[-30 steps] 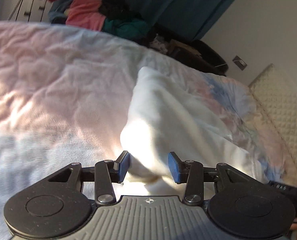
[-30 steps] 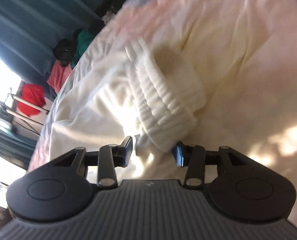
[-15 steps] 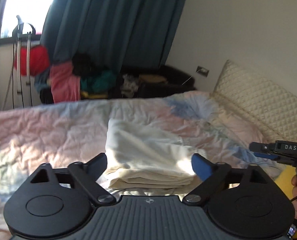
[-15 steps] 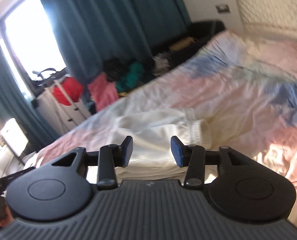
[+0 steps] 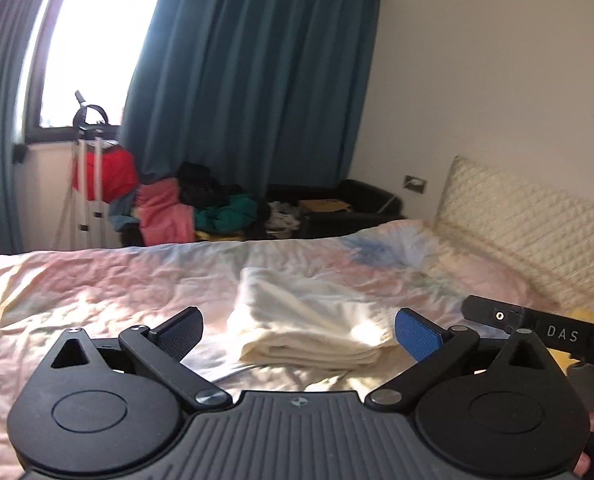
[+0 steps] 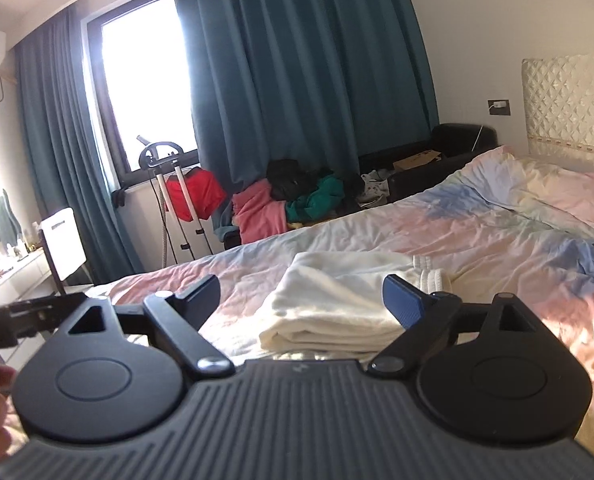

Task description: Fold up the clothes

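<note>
At 6 o'clock in each wrist view we see our own tool: the left gripper and the right gripper, fingers spread wide, holding nothing, raised clear of the bed. Beyond them, toward 12 o'clock, the cream garment lies in a stacked, layered rectangle on the quilt, untouched. We judge this fold finished. Farther off, at 11 o'clock, a heap of clothes sits below the curtain; the next move likely calls for fetching another piece.
</note>
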A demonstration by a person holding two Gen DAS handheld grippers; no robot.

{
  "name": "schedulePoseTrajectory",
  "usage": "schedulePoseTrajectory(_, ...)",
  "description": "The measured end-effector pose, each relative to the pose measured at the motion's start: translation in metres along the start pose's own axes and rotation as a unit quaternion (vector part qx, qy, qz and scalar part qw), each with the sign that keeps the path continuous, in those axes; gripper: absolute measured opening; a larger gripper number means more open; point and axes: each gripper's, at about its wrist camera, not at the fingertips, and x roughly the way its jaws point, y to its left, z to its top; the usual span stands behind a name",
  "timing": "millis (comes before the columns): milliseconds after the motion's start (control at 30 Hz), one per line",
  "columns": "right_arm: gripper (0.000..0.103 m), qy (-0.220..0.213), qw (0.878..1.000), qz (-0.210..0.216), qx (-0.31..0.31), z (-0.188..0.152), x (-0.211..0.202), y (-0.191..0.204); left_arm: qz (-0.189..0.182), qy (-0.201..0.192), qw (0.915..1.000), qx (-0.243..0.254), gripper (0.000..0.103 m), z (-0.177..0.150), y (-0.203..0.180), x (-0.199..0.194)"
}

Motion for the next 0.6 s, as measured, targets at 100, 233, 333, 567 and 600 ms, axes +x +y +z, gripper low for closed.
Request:
schedulePoseTrajectory(100,0.09,-0.007,1.0,-0.012,-0.004,-0.019,-0.003,0.005,0.015,-0.001,0.9999,0.006,0.103,-0.014,0.002,-0.006)
schedulePoseTrajectory(233,0.09,-0.019,0.999,-0.026,-0.012,-0.04,-0.001,0.008,0.026,-0.006,0.9996,0.005,0.103,-0.03,0.008,-0.007)
schedulePoseTrajectory(333,0.09,-0.023,0.999,-0.041,-0.02,-0.055,0.002,0.01,0.035,-0.004,0.9993,0.011,0.103,-0.039,0.011,0.0)
schedulePoseTrajectory(567,0.09,-0.019,0.998,-0.054,-0.041,-0.076,0.01,0.015,0.041,0.004,0.999,0.016,0.103,-0.055,0.018,0.016)
schedulePoseTrajectory(600,0.09,-0.02,0.997,-0.056,-0.042,-0.077,0.01,0.016,0.04,0.005,0.999,0.016,0.103,-0.056,0.019,0.019)
